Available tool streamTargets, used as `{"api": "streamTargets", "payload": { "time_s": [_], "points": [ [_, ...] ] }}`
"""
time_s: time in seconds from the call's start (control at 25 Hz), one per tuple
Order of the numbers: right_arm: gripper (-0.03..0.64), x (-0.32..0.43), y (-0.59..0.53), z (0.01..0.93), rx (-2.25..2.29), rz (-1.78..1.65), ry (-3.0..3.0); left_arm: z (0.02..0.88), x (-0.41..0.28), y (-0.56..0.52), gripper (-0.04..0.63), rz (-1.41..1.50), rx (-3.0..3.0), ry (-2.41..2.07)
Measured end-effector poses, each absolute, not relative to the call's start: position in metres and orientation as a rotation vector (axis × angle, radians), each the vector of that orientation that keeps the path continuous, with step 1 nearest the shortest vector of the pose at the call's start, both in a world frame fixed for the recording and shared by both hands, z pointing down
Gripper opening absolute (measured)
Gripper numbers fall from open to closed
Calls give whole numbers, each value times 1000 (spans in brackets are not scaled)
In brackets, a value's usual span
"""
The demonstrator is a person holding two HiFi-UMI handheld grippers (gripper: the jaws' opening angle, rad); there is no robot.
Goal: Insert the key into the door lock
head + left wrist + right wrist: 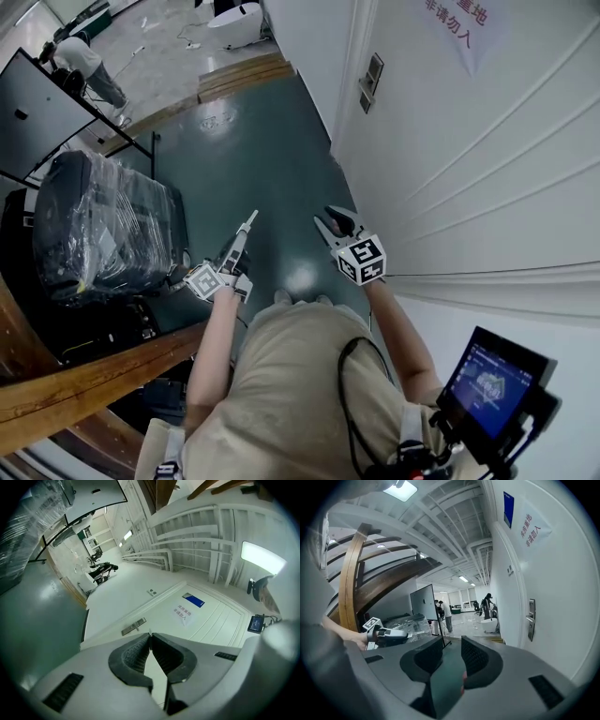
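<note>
1. The key (150,632) is showing only as a thin pale sliver at the very tips of the left gripper (247,227). I am guessing that sliver is the key. The jaws are squeezing tight together on it.
2. The door lock (374,82) is sitting on the white door (487,169), farther along the wall. It is well apart from the key, so no part of the pushing-in is done yet.
3. The right gripper (451,652) is hanging near the door with its jaws wide apart. Nothing is between them.
4. A big wrapped bundle (103,225) is lying on the green floor (272,141) on the person's left side.
5. What could go wrong:
   - The jaws are pinching only a tiny bit of the key. If it bumps the metal beside the hole, it could twist or slip out.
   - The key could get there tilted, and then it would not be going in.
   - The open right jaws are close to the door, so they could be knocking against it.
</note>
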State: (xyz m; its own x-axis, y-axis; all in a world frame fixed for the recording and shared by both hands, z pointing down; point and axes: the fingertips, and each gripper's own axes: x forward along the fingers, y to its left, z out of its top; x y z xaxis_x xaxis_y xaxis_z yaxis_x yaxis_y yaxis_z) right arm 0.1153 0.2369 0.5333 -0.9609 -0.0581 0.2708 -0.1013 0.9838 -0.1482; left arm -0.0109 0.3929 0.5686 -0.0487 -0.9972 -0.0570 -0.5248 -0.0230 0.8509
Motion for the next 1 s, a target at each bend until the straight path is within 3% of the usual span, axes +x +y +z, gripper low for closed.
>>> {"api": "streamTargets", "payload": {
  "time_s": [1.0],
  "points": [
    [129,9,193,555,178,265,-2828,579,-129,365,35,-1065,1591,-1596]
  ]
}}
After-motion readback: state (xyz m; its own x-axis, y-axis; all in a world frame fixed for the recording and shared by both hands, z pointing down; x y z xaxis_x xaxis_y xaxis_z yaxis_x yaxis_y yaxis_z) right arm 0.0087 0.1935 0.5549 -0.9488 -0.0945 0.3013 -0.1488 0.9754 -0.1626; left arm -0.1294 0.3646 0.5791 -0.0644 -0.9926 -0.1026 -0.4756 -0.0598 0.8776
